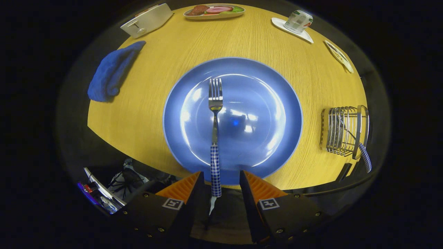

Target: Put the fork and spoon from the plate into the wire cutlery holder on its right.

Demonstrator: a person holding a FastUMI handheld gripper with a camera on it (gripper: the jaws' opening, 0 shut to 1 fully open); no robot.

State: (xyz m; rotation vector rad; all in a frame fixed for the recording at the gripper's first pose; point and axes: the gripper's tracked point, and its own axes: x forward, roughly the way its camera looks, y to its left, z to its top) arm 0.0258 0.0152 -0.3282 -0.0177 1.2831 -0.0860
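Between the open tool's (220, 180) fingers, checked-handled steel fork (215, 138)

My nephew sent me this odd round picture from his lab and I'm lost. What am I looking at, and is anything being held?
The camera rides on a handheld two-fingered tool and looks forward along its fingers. The fingers are open on either side of the checked handle of a fork and do not press it, so nothing is held. The fork lies on a blue plate on a wooden table. To the plate's right stands a wire cutlery holder with a checked-handled utensil already in it. A blue cloth, a can and a food plate lie farther off.
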